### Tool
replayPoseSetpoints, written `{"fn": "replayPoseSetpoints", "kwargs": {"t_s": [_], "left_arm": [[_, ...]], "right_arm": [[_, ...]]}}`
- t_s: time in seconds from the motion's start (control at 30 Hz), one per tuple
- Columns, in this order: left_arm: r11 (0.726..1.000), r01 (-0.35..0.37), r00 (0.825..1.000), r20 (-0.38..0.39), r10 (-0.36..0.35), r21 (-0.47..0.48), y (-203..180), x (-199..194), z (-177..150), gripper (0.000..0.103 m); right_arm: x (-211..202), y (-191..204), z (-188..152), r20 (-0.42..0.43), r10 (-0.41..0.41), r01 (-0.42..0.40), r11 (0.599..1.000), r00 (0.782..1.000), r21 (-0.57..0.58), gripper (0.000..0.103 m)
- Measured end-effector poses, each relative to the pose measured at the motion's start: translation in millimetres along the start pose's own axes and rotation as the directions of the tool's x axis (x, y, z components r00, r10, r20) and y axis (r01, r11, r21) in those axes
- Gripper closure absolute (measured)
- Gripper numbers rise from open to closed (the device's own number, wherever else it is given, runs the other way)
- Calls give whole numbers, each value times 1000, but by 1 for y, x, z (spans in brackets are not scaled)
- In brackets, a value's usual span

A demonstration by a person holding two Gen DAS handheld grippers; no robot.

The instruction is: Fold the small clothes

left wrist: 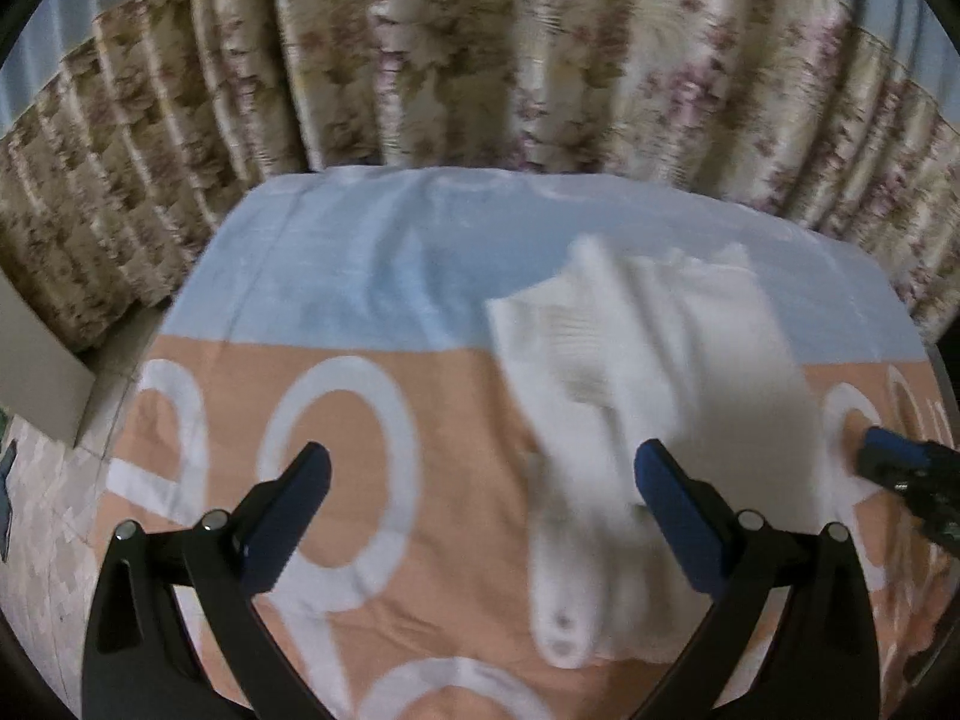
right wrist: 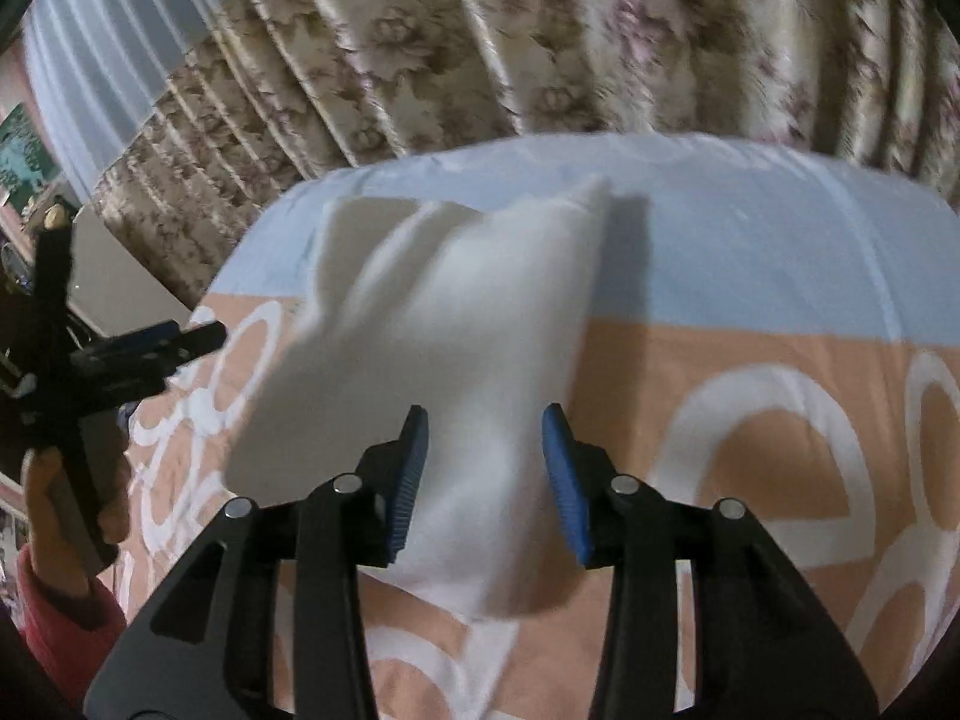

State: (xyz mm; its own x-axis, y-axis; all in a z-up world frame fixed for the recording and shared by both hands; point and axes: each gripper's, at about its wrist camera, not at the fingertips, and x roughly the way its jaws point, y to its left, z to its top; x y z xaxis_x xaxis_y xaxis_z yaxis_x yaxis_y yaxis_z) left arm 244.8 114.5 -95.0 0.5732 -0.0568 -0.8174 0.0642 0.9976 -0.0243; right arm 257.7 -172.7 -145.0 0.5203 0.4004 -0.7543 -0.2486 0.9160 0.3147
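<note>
Socks (left wrist: 630, 372), two, white; hand-held grippers, two, both agape.

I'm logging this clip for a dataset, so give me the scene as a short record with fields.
surface: sheet, blue band far, peach band with white rings near
garment: white sock, rumpled on the sheet
left gripper: open, holding nothing, sock beside its right finger
right gripper: open, sock between its fingers, not clamped
backdrop: floral curtain
image quality: motion blur in both views
</note>
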Motion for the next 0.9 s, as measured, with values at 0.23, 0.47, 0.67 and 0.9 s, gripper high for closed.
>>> {"fn": "replayPoseSetpoints", "kwargs": {"t_s": [0.23,0.47,0.67,0.9], "left_arm": [[997,9,998,-57,-4,80,-43,25,-17,2],[991,110,984,-150,-98,72,-44,48,-27,63],[988,116,986,-135,-102,98,-41,33,-34,75],[987,117,986,-132,-102,112,-27,18,-44,81]], "right_arm": [[18,-12,-14,-37,11,-11,1000,999,12,67],[30,-5,-14,-57,17,-17,1000,998,-8,87],[24,9,-20,-34,-31,28,997,999,-76,96],[18,26,-28,-36,-81,75,987,996,-143,96]]}}
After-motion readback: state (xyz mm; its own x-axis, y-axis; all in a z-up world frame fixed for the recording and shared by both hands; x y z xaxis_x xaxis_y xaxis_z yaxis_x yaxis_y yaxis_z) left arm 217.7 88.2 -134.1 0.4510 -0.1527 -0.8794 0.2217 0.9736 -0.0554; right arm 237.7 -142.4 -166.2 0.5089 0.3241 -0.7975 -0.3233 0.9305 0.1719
